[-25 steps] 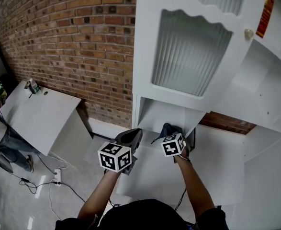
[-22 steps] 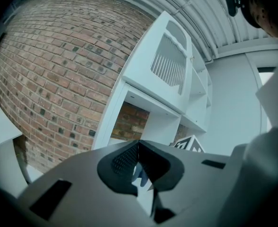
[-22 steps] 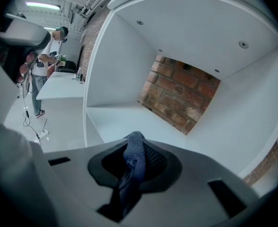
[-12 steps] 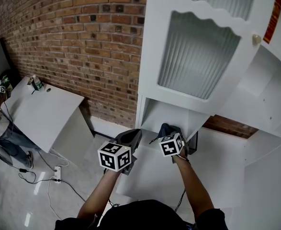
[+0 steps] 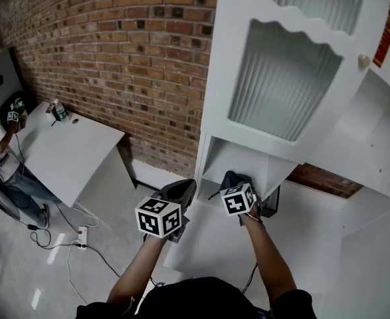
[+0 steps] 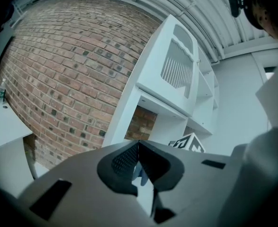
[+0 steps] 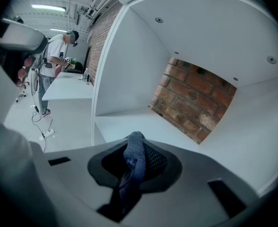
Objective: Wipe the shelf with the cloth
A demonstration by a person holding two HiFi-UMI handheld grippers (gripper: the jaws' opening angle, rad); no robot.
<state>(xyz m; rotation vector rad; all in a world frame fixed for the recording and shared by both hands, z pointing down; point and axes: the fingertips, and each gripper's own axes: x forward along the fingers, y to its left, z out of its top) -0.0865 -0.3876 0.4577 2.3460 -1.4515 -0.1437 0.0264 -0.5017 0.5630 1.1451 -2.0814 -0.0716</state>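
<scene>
No text can be read anywhere. A red and yellow sticker [image 5: 388,20] at the cabinet's [image 5: 228,78] top right edge is too blurred to read; the marker cubes [image 5: 159,216] show only black-and-white square patterns.

In the head view the cloth [image 7: 133,159] hides behind the right hand-held gripper [image 5: 235,178]; the small items [image 5: 60,111] on the far worktop [image 5: 68,153] are too small to tell.

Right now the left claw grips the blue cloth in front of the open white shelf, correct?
No. The right claw grips the blue cloth, as the right gripper view shows; the left claw is shut with nothing in it. The rest stands: the cloth is in front of the open white shelf.
</scene>
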